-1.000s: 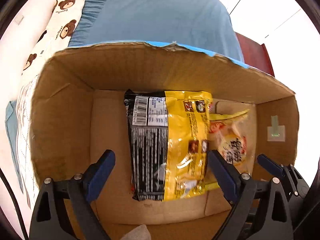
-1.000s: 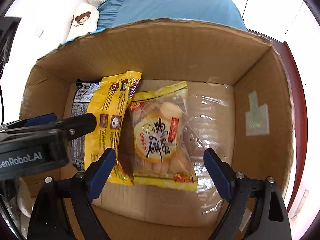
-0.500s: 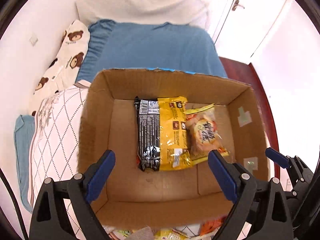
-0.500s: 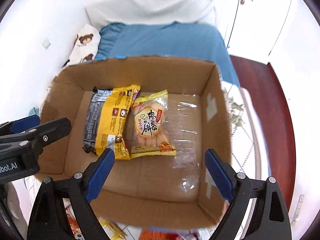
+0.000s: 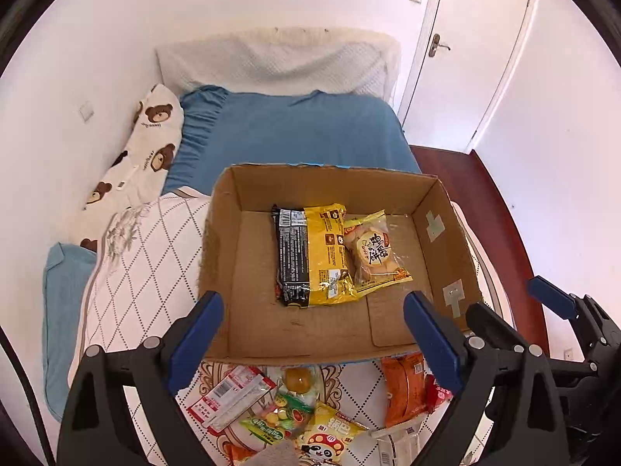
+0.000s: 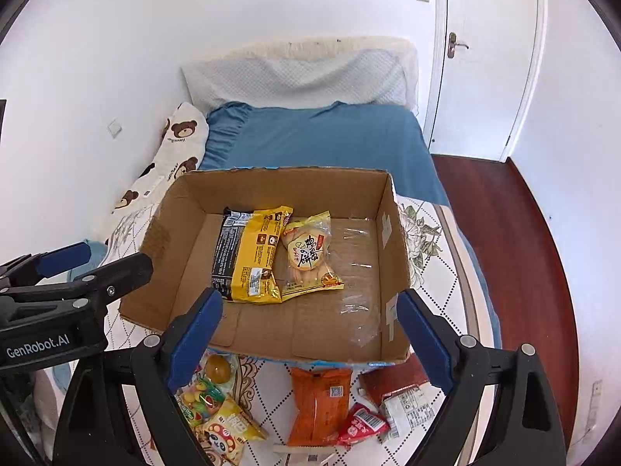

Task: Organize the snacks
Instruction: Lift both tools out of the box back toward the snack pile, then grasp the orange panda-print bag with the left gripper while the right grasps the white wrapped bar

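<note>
An open cardboard box (image 5: 225,233) (image 6: 396,240) sits on the bed. Inside lie a black-and-yellow snack pack (image 5: 314,256) (image 6: 248,256) and, beside it, a clear bag of round biscuits (image 5: 372,252) (image 6: 308,260). Loose snacks lie on the quilt in front of the box: an orange pack (image 5: 401,388) (image 6: 318,404), a small red packet (image 6: 361,425), a panda-print yellow bag (image 6: 225,431) and a red-and-white pack (image 5: 229,396). My left gripper (image 5: 314,341) and my right gripper (image 6: 306,334) both hover high above the near box edge, open and empty. The left gripper also shows at the left of the right wrist view (image 6: 77,268).
The box stands on a diamond-patterned white quilt (image 5: 143,256). Behind it are a blue sheet (image 5: 295,132), a bear-print pillow (image 5: 151,139) and a white pillow (image 5: 271,62). A white wall runs along the left. A closed door (image 5: 473,50) and dark red floor (image 6: 520,240) lie to the right.
Both grippers have risen and pulled back out of the box, empty. The box looks smaller now, and the loose snacks in front of it have come into view.
</note>
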The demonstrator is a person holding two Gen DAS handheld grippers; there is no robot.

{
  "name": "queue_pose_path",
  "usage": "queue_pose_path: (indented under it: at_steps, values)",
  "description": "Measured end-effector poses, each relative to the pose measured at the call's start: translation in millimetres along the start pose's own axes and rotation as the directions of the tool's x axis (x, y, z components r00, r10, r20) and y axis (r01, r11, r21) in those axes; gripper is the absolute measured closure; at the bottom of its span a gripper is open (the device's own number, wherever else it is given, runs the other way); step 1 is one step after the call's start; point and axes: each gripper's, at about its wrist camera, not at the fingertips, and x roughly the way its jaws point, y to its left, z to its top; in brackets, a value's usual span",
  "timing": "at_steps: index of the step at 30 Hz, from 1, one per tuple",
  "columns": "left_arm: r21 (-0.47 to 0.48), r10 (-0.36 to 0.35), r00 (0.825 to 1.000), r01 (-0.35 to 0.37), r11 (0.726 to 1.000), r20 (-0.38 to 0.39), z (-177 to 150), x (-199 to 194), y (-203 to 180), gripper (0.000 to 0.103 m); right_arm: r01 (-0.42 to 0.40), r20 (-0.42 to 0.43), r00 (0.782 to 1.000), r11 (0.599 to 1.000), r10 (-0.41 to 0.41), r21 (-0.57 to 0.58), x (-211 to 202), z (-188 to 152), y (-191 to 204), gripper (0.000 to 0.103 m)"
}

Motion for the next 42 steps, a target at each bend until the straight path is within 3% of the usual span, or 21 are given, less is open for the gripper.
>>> queue_pose_path:
  at_steps: [8,13,16,19,22,25,26,27,29,31,33,34,37,38,40,42]
  values:
    - [-0.031,-0.005,1.0,0.006,0.999,0.027,-36.7,-27.3,12.2,0.008,-0.035,-0.014,0.999,0.998,0.036,0.043,-25.5,-30.5,2.4,0.01]
    - [-0.021,0.049,0.998,-0.051,0.998,-0.049,-83.8,-19.4,27.7,0.008,-0.033,-0.135,0.99,0.997,0.042,0.068,-9.3,-74.1,-1.0,0.01]
    - [0.005,0.09,0.984,-0.09,0.996,-0.156,-124.6,2.9,40.7,0.008,-0.014,-0.241,0.97,0.997,0.032,0.075,13.3,-112.8,-3.5,0.01]
    - [0.022,0.109,0.947,-0.108,0.994,-0.303,-166.7,38.3,56.0,0.008,-0.011,-0.358,0.933,0.996,0.041,0.087,38.8,-153.5,-4.9,0.01]
    - [0.08,0.142,0.907,-0.12,0.99,-0.397,-199.5,68.0,63.1,0.008,-0.009,-0.447,0.893,0.996,0.047,0.087,60.6,-187.9,-4.3,0.01]
    - [0.17,0.173,0.901,-0.113,0.979,-0.398,-222.2,74.2,61.1,0.008,-0.009,-0.5,0.864,0.996,0.052,0.087,72.8,-208.6,-4.6,0.01]
    - [0.211,0.171,0.909,-0.094,0.973,-0.38,-227.8,71.9,57.3,0.008,-0.011,-0.506,0.861,0.996,0.053,0.085,74.8,-211.4,-5.2,0.01]
    - [0.269,0.177,0.915,-0.079,0.96,-0.362,-233.5,70.1,51.5,0.008,-0.017,-0.513,0.856,0.997,0.054,0.076,76.1,-214.4,-4.6,0.01]
    - [0.412,0.215,0.903,-0.047,0.91,-0.373,-246.9,75.1,38.5,0.008,-0.023,-0.53,0.846,0.997,0.056,0.07,77.4,-219.4,-3.4,0.01]
    - [0.514,0.251,0.875,-0.004,0.858,-0.413,-261.7,85.8,30.9,0.008,-0.032,-0.543,0.837,0.997,0.062,0.064,80.1,-222.3,-0.3,0.01]
    - [0.58,0.286,0.856,0.02,0.814,-0.431,-272.7,96.4,28.1,0.008,-0.037,-0.556,0.83,0.998,0.055,0.044,82.5,-223.2,5.2,0.01]
    - [0.614,0.311,0.838,0.035,0.789,-0.448,-278.5,105.5,27.3,0.008,-0.041,-0.563,0.825,0.999,0.053,0.035,84.6,-224.9,8.2,0.01]
    - [0.655,0.339,0.821,0.056,0.754,-0.46,-284.0,120.5,25.7,0.008,-0.036,-0.58,0.814,0.999,0.036,0.01,95.7,-228.2,16.8,0.01]
    - [0.655,0.339,0.818,0.061,0.753,-0.466,-283.2,124.3,25.2,0.009,-0.034,-0.586,0.81,0.999,0.032,0.007,98.8,-230.5,18.5,0.011]
    - [0.613,0.322,0.799,0.072,0.786,-0.507,-277.5,131.5,26.5,0.039,-0.028,-0.591,0.806,0.999,0.032,0.017,104.4,-234.2,20.4,0.019]
    - [0.524,0.282,0.791,0.056,0.85,-0.543,-265.7,134.5,32.4,0.042,-0.013,-0.589,0.808,1.0,0.02,0.017,108.3,-236.9,21.7,0.027]
